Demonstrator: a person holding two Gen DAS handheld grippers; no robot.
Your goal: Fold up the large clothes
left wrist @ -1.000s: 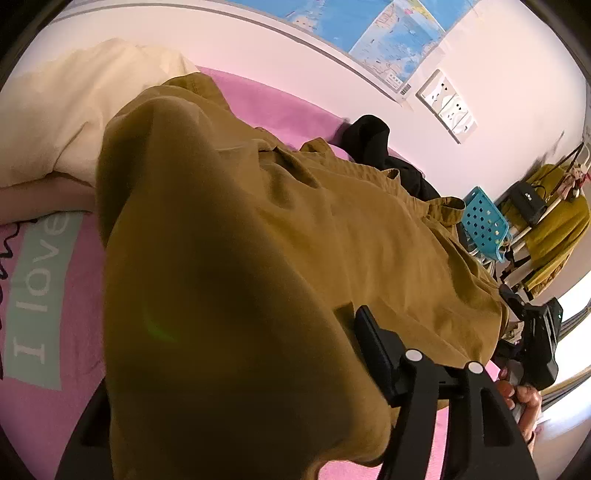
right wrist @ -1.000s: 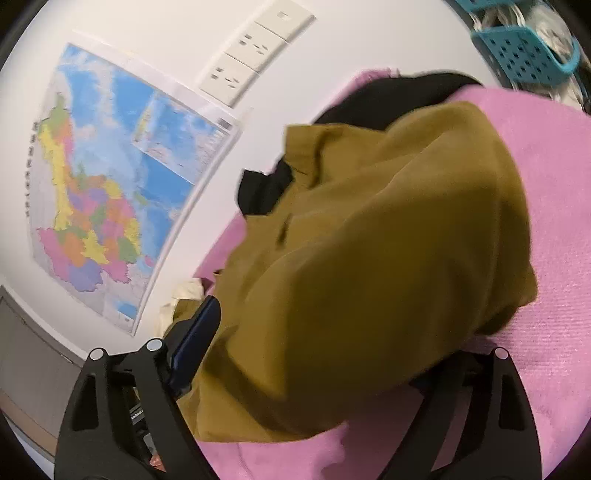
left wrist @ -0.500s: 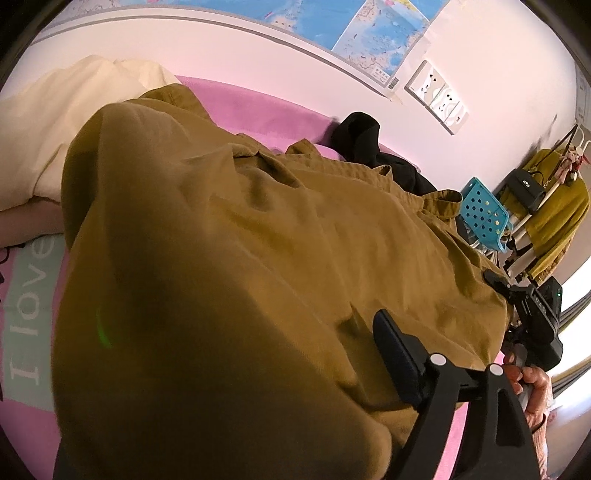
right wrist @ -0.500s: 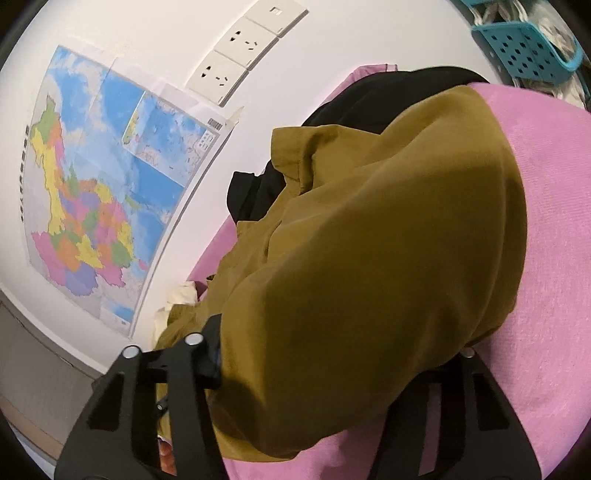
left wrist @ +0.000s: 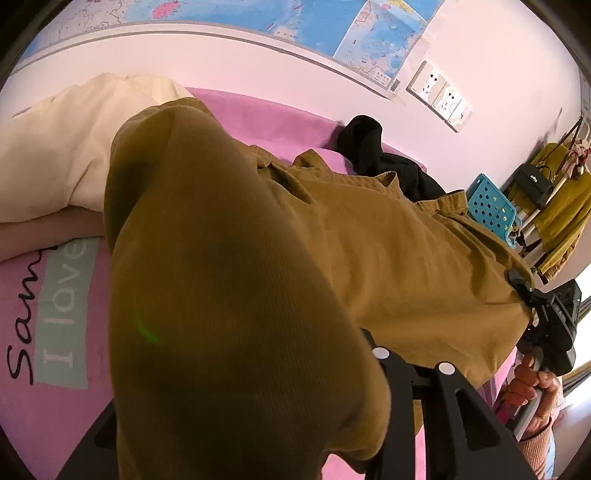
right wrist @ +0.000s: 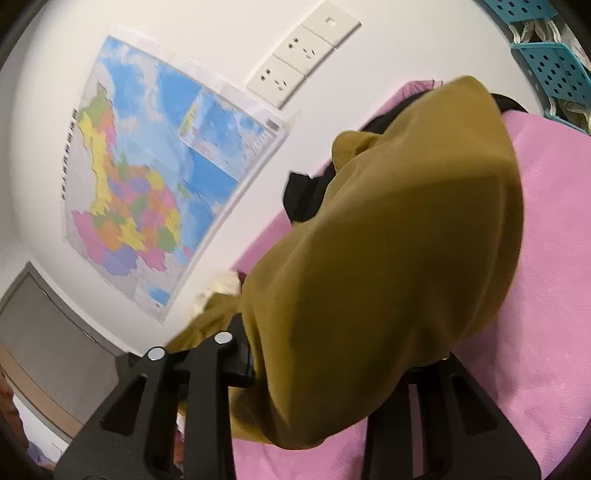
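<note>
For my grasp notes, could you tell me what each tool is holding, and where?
Both have just been closing on the mustard garment: the left tool and the right tool each clamp bunched fabric at opposite ends.

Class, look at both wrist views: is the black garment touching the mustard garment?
Touching. In the left wrist view the mustard garment overlaps the black garment with no pink bedding between; the right wrist view agrees.

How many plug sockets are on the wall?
2 plug sockets, side by side in a white row on the wall right of the map: one next to the map, one beside it. The third plate looks like a switch.
</note>
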